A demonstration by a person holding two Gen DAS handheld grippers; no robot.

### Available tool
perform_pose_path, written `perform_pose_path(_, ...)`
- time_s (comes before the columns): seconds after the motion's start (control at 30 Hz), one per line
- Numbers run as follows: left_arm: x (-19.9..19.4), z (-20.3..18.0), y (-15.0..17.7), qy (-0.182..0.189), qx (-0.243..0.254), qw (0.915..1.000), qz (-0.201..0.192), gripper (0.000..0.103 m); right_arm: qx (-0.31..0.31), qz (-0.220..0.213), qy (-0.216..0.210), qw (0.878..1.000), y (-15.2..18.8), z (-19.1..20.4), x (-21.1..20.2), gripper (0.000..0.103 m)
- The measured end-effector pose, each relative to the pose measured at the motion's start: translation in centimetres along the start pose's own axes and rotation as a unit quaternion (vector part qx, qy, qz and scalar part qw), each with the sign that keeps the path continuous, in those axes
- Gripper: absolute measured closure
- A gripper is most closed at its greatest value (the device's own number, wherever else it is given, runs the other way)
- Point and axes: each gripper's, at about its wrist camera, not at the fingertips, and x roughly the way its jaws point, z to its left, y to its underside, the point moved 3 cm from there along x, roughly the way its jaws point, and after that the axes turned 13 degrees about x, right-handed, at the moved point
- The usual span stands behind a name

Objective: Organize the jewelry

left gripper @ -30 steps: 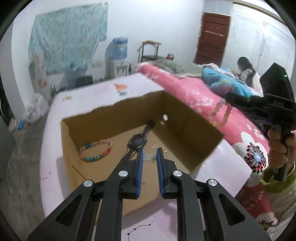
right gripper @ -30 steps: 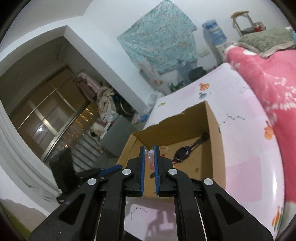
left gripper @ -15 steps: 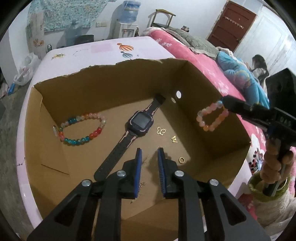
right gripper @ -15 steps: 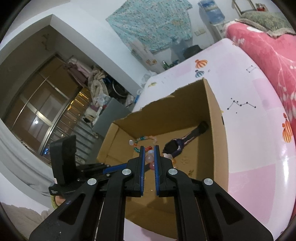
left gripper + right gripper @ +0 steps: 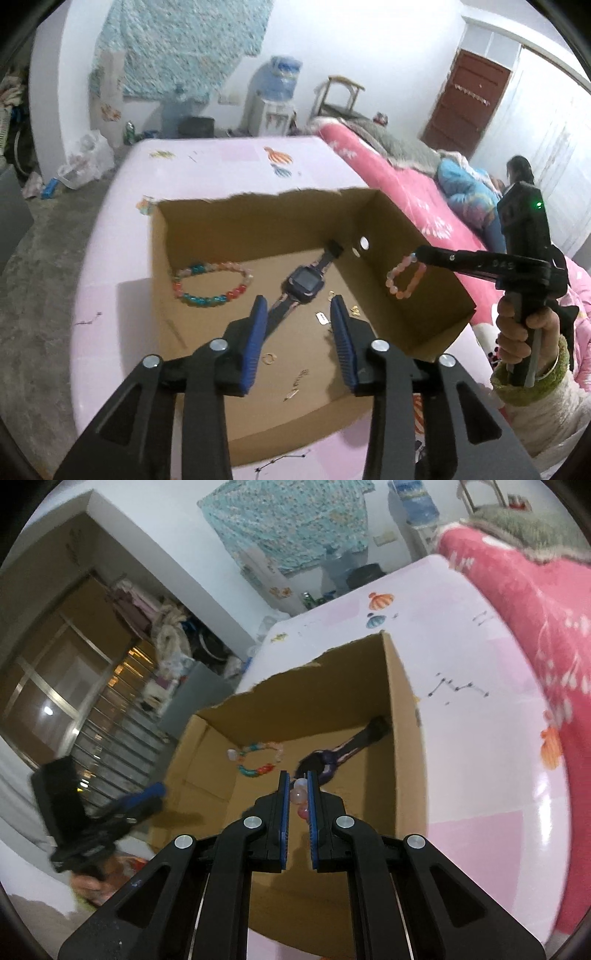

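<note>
An open cardboard box [image 5: 424, 288] stands on a pink table. On its floor lie a colourful bead bracelet [image 5: 212, 282], a dark watch [image 5: 306, 282] and several small gold pieces [image 5: 268, 357]. My left gripper [image 5: 297, 308] hovers above the box floor with its jaws opening and nothing between them. My right gripper [image 5: 295, 775] is shut on a pink bead bracelet [image 5: 301, 797]. In the left wrist view that pink bracelet [image 5: 406, 277] hangs from the right gripper's tip inside the box, by its right wall.
The pink table [image 5: 480, 760] carries printed shapes and has bare surface right of the box. A pink flowered bed [image 5: 388, 173] lies to the right, with a person [image 5: 517, 173] sitting behind it. A water dispenser [image 5: 275, 96] stands by the far wall.
My left gripper has drawn back from the box floor and its jaws have spread apart. The right gripper has come over the box with the pink bracelet and now holds still.
</note>
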Motion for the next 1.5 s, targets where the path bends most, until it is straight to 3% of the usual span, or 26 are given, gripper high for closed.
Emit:
perform_pose_path(0.17,-1.8,0.9,0.8,-0.035,-0.007,0.9993,-0.016,0.051,-0.093,-0.014,0.115,0.989,1.1,1.5,0.0,0.092)
perform_pose_path(0.3,-2.4,2.1,2.0,-0.038,-0.031,0.9987,-0.016,0.043,-0.133,-0.028,0.158,0.978,2.3,2.1,-1.1,0.08)
perform_pose_path(0.5,-2.5,3.4,3.6,-0.036,-0.075,0.9964,-0.017,0.035,-0.082,-0.095,0.156,0.98,1.7,0.6,-5.3,0.062)
perform_pose_path(0.57,-2.5,3.8,4.0,-0.026,-0.09,0.9954,-0.018,0.03,-0.037,-0.114,0.143,0.982,1.2,-0.7,-6.6,0.048)
perform_pose_path(0.6,-2.3,4.0,4.2,-0.017,-0.103,0.9944,-0.018,0.028,-0.013,-0.115,0.137,0.984,1.1,-1.5,-6.8,0.047)
perform_pose_path(0.67,-1.6,4.4,4.8,-0.003,-0.123,0.9923,-0.011,0.028,0.044,-0.091,0.112,0.989,1.1,-3.5,-6.3,0.046)
perform_pose_path(0.73,-0.7,4.3,5.2,0.009,-0.13,0.9915,0.002,0.028,0.092,-0.035,0.071,0.993,1.5,-5.4,-4.5,0.046)
perform_pose_path(0.8,0.4,4.0,5.7,0.035,-0.143,0.989,0.015,0.025,0.117,0.012,0.046,0.992,2.1,-6.2,-2.6,0.046)
perform_pose_path(0.87,0.8,3.8,6.0,0.032,-0.15,0.9881,0.016,0.025,0.12,0.049,0.031,0.991,3.0,-6.0,-1.1,0.044)
perform_pose_path(1.03,0.3,3.7,6.2,0.029,-0.171,0.9849,0.009,0.025,0.043,0.038,0.123,0.991,4.1,-2.5,-0.7,0.044)
perform_pose_path(1.13,0.2,3.5,6.2,0.022,-0.165,0.986,0.01,0.025,0.03,0.03,0.149,0.988,4.3,-1.4,-0.9,0.044)
perform_pose_path(1.3,-1.5,2.4,6.1,0.012,-0.141,0.9898,-0.014,0.025,0.004,0.016,0.172,0.985,5.3,-0.2,-2.5,0.045)
perform_pose_path(1.5,-3.5,0.8,8.6,0.029,-0.142,0.9892,-0.017,0.025,0.026,0.008,0.167,0.986,9.5,-0.6,-5.3,0.044)
